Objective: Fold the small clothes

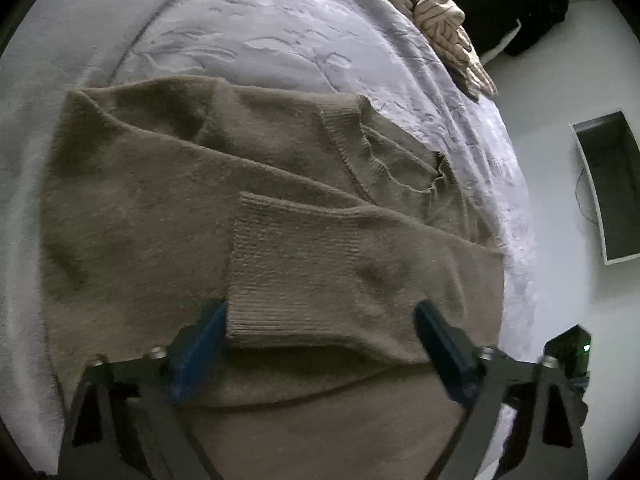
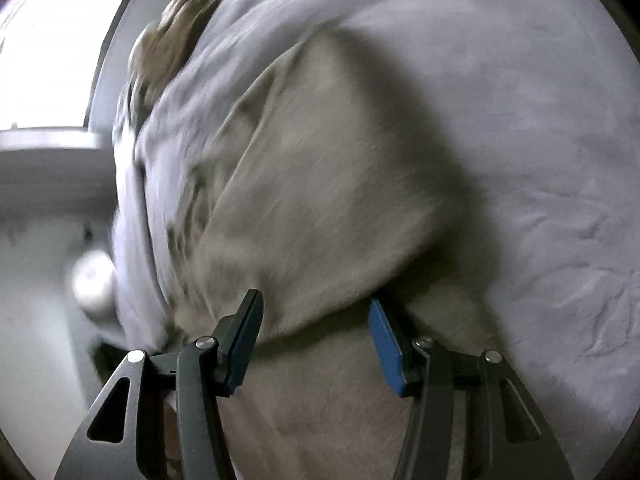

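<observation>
A tan knit sweater [image 1: 168, 208] lies flat on a pale grey bedspread [image 1: 280, 28]. One sleeve is folded across the body, its ribbed cuff [image 1: 280, 264] lying between my left gripper's fingers. My left gripper [image 1: 320, 320] is open, just above the sweater, holding nothing. In the blurred right wrist view the same sweater [image 2: 320, 184] lies on the bedspread [image 2: 520, 120]. My right gripper [image 2: 316, 316] is open over the sweater's near edge, with cloth lying between its blue pads [image 2: 386, 344].
A beige striped garment [image 1: 444, 28] lies bunched at the bed's far edge, also in the right wrist view [image 2: 168, 40]. A black garment [image 1: 516, 12] and a grey open box [image 1: 612, 184] are on the floor beyond the bed. A bright window [image 2: 60, 44] is at left.
</observation>
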